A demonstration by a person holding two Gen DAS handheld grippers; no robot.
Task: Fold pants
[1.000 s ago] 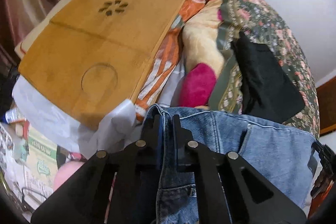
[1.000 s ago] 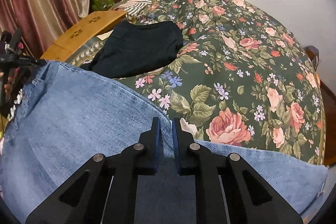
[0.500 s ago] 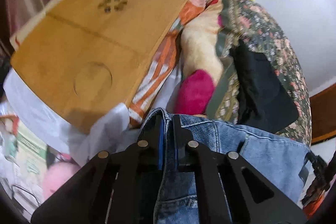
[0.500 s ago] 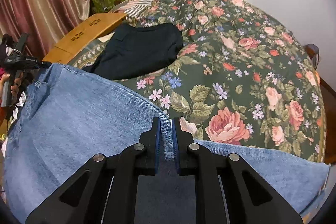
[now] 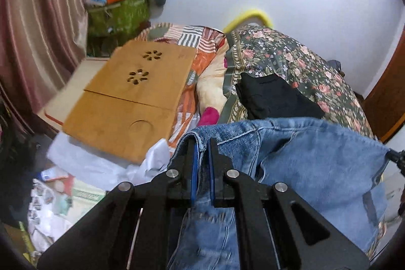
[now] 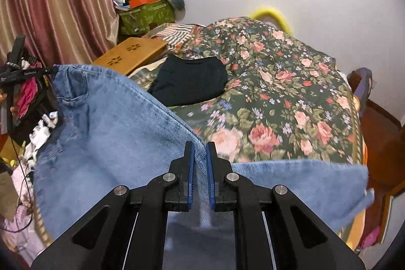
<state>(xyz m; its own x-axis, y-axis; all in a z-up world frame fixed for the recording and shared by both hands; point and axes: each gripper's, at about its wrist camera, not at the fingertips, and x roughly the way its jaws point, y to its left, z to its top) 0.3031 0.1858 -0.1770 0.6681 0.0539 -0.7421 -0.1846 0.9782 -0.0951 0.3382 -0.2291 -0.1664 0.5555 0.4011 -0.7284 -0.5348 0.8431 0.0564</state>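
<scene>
A pair of blue jeans (image 5: 303, 163) hangs in the air, stretched between my two grippers in front of the bed. My left gripper (image 5: 201, 143) is shut on the jeans at the waistband corner. My right gripper (image 6: 200, 147) is shut on the jeans (image 6: 114, 138) along a seam edge; the fabric spreads to the left and right of it. The left gripper also shows in the right wrist view (image 6: 54, 70) at the far left, on the waistband corner.
The bed has a dark floral cover (image 6: 291, 98), with a folded black garment (image 6: 189, 82) lying on it. A bamboo lap tray (image 5: 131, 103) rests at the bed's left side. Curtains (image 6: 50, 4), a green box (image 6: 146, 17) and clutter stand at the left.
Both grippers have lifted and tilted up with the jeans, so the wall and the far end of the bed have come into view. Both stay shut on the jeans.
</scene>
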